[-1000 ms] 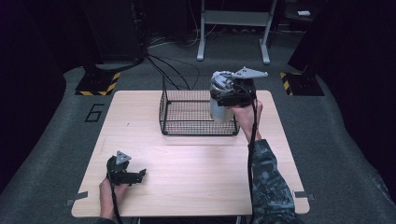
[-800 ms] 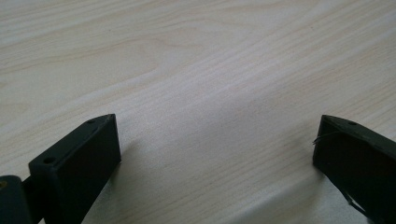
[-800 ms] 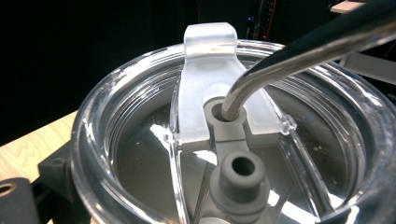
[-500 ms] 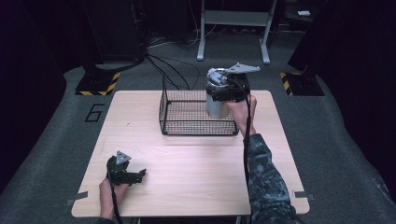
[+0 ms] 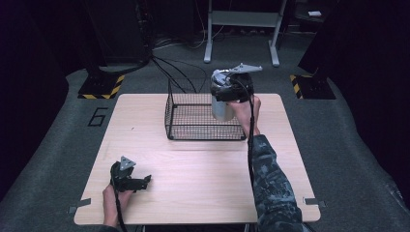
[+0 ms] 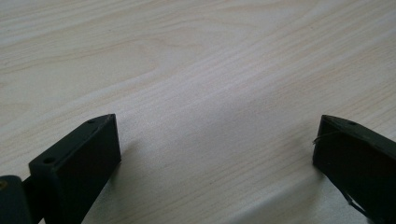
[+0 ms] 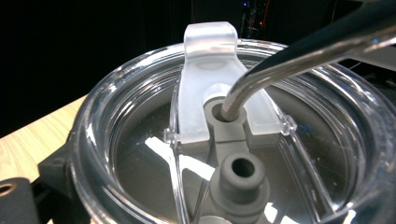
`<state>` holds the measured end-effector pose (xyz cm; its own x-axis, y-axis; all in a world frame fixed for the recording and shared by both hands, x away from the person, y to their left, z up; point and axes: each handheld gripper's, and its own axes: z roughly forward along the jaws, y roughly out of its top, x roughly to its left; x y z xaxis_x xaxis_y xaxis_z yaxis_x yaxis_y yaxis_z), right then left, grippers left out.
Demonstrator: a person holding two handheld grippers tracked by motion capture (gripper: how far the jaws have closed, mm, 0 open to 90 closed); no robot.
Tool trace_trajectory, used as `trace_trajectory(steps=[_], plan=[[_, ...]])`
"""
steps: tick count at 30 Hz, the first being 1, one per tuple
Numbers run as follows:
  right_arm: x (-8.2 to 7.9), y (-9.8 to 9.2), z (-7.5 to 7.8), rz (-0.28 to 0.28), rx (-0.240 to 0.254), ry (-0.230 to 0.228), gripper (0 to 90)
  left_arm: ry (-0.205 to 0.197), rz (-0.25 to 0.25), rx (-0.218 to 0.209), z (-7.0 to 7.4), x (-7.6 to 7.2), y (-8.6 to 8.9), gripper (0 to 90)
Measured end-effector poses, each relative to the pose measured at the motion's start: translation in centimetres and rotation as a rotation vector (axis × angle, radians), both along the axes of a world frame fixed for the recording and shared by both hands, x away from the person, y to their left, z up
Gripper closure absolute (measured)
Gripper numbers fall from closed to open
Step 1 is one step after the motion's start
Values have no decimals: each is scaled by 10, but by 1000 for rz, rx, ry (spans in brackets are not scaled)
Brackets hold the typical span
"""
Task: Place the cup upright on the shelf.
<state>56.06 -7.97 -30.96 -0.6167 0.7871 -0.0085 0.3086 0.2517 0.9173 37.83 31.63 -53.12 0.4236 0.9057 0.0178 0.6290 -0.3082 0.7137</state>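
Right gripper view is so close on the tumbler's clear lid and metal straw that the right gripper gripping the tumbler over the wire basket hides its jaws. Left gripper rests wide open on the table.

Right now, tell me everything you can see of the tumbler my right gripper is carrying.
The tumbler looks like a brushed-metal cylinder, held upright in the right gripper above the wire basket's right side. The right gripper view shows its clear plastic lid with a frosted flip tab raised, grey spouts, and a bent metal straw entering one hole. Whether its base touches the basket floor is unclear.
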Motion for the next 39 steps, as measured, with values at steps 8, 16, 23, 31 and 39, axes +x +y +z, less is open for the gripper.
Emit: trace_trajectory(steps=[8, 16, 23, 31, 39], plan=[[14, 7, -12, -25, -2, 24, 34, 2, 0, -2, 0, 0, 0, 7], [29, 12, -25, -40, -17, 49, 34, 4, 5, -10, 0, 0, -1, 7], [40, 16, -34, -43, -25, 72, 34, 2, 7, -12, 0, -1, -1, 7], [52, 24, -50, -66, -17, 106, 34, 5, 5, -10, 0, -1, -1, 8], [62, 33, -66, -80, -34, 140, 33, 3, 5, -10, 0, -1, -1, 8]])
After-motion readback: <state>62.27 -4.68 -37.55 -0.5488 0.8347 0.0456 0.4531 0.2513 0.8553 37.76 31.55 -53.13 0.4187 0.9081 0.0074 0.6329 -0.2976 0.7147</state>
